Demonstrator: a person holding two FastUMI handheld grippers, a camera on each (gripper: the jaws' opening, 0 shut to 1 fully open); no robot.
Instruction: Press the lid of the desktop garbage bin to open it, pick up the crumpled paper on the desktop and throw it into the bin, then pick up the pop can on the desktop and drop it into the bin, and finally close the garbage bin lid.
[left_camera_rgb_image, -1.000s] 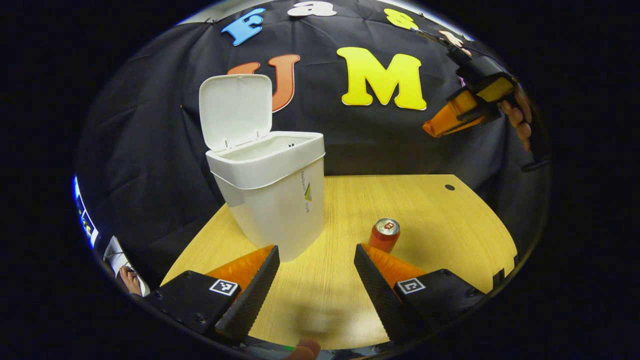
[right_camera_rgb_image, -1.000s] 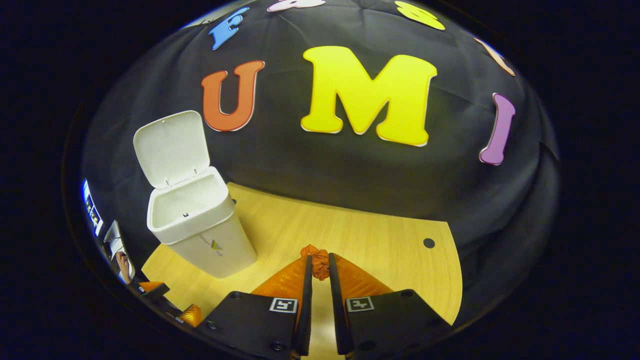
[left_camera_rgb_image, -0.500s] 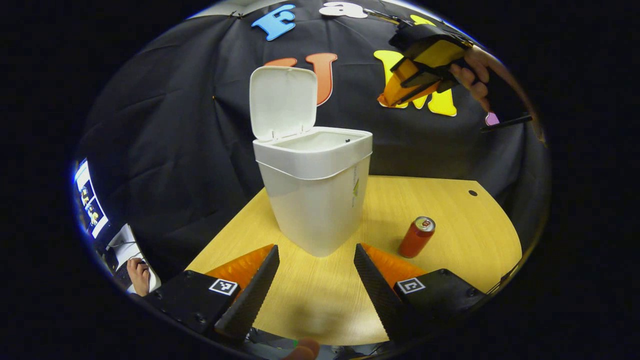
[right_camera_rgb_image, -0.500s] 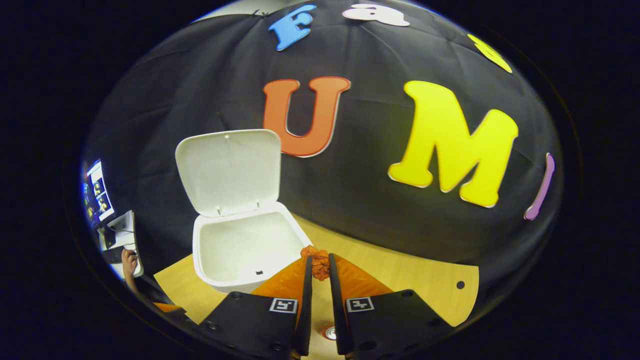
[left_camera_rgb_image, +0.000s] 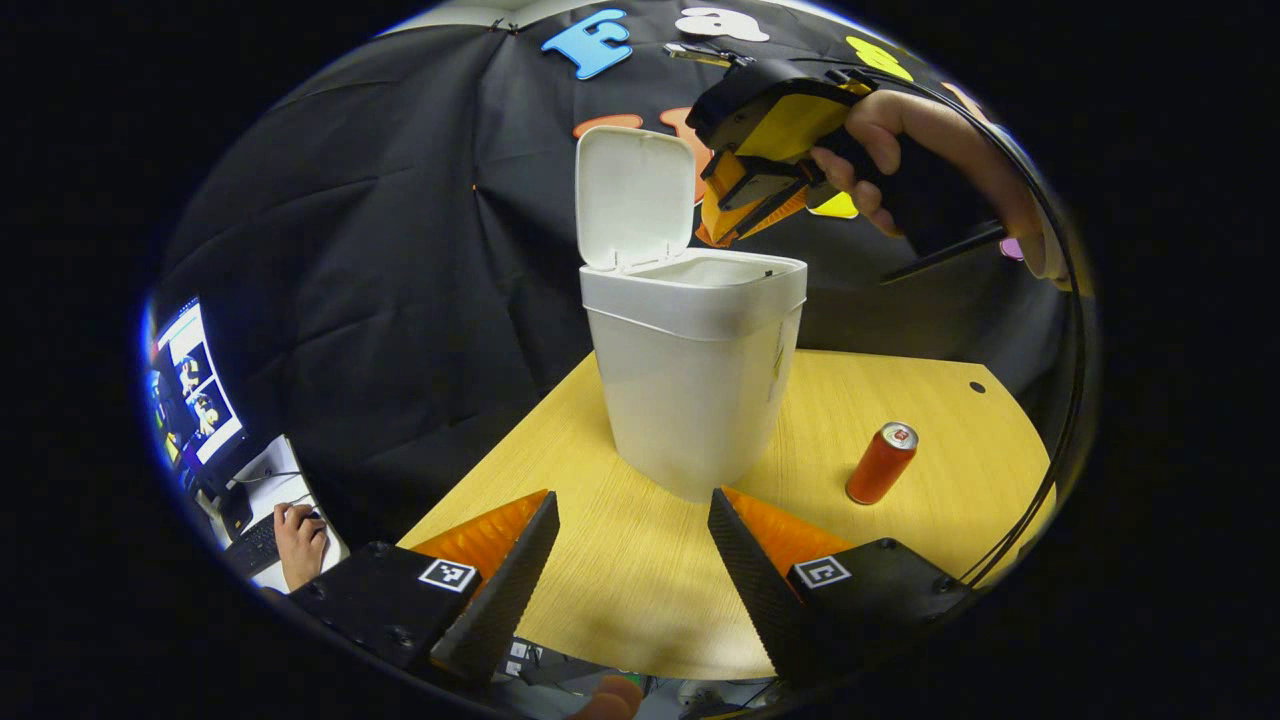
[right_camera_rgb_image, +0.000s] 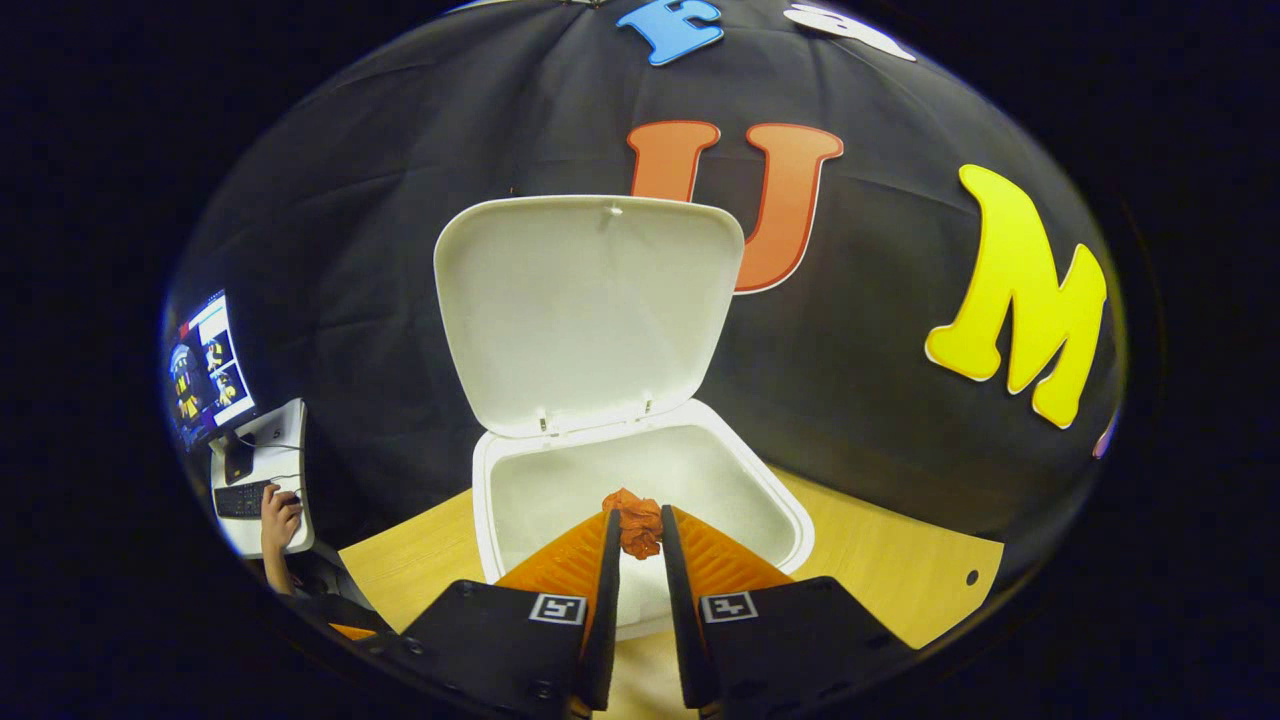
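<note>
The right gripper (right_camera_rgb_image: 640, 520) is closed on the crumpled paper (right_camera_rgb_image: 638, 522), both fingers pinching it at the tips, right over the open mouth of the bin (right_camera_rgb_image: 640, 470). Bin lid (right_camera_rgb_image: 590, 310) stands up & back on its hinge, inside face toward the cam. In the left gripper view the same gripper (left_camera_rgb_image: 722, 225) hangs just above the bin (left_camera_rgb_image: 695, 380) rim, near the upright lid (left_camera_rgb_image: 635, 195), held by a hand (left_camera_rgb_image: 900, 150). Left gripper (left_camera_rgb_image: 630, 520) is low over the table (left_camera_rgb_image: 640, 600), fingers spread wide w/ nothing between them. Pop can (left_camera_rgb_image: 881, 463) stands upright on the table, to the right of the bin & apart from it. At far left, another person's hand (right_camera_rgb_image: 278, 508) rests on a keyboard (right_camera_rgb_image: 240, 498) by a monitor (right_camera_rgb_image: 208, 365).
</note>
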